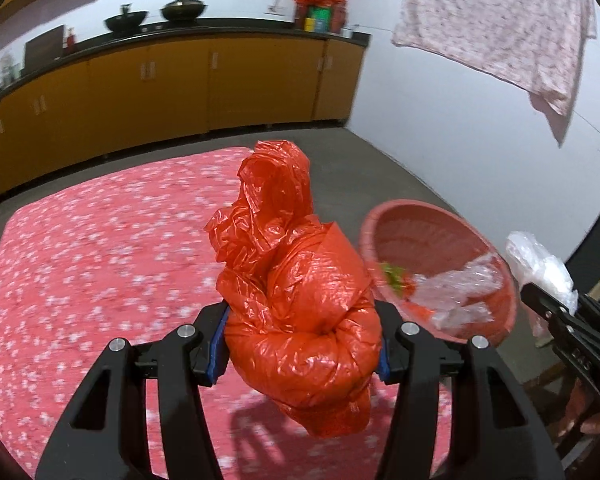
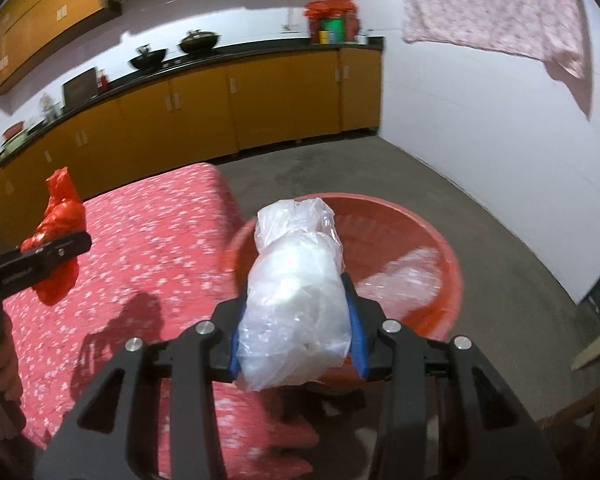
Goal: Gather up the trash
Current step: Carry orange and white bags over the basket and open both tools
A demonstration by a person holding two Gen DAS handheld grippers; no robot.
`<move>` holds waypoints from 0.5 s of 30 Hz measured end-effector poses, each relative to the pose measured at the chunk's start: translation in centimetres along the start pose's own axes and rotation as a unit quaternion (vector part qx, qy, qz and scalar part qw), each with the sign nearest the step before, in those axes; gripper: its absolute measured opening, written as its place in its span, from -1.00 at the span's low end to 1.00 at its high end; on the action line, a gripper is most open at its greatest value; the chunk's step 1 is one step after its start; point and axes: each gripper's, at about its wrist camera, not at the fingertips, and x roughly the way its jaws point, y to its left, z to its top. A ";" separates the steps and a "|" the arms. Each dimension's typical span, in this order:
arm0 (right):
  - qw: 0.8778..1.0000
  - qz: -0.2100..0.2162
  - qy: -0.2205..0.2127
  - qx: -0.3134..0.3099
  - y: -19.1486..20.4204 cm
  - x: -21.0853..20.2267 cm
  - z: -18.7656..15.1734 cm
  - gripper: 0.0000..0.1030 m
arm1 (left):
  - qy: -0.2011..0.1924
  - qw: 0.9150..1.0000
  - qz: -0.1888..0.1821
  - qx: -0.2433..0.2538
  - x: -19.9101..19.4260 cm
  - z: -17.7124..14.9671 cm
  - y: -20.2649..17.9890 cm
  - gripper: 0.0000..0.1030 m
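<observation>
My left gripper [image 1: 302, 344] is shut on a crumpled red plastic bag [image 1: 296, 288], held above the red flowered cloth [image 1: 100, 248]. In the right wrist view the same red plastic bag [image 2: 60, 224] shows at the far left in the left gripper [image 2: 56, 250]. My right gripper [image 2: 296, 340] is shut on a bundled clear plastic bag [image 2: 296, 280], just in front of and above the red basin [image 2: 428, 232]. The basin [image 1: 416, 232] holds clear plastic wrap [image 1: 456, 292] and some green and red scraps [image 1: 396, 280]. The clear bag [image 1: 540, 264] also shows at the right edge of the left wrist view.
Yellow kitchen cabinets [image 2: 260, 96] with a black counter and two woks [image 2: 198, 42] run along the back wall. A pink flowered cloth [image 2: 496, 8] hangs on the white wall at the right. Grey concrete floor [image 2: 520, 300] surrounds the basin. A wooden edge [image 2: 592, 348] stands at the right.
</observation>
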 end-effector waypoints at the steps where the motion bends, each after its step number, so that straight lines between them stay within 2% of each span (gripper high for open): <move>1: 1.000 -0.006 -0.001 0.007 -0.7 0.0 0.0 -0.22 | 0.001 1.000 -0.008 0.004 0.3 0.1 -0.5 0.06; 6: 0.999 -0.019 -0.001 0.027 -3.0 0.4 -0.4 -0.22 | 0.007 0.999 -0.040 0.019 1.8 0.5 -3.1 0.06; 15: 0.998 -0.024 -0.015 0.063 -4.5 1.4 0.1 -0.22 | 0.010 0.995 -0.085 0.050 3.8 0.8 -7.4 0.06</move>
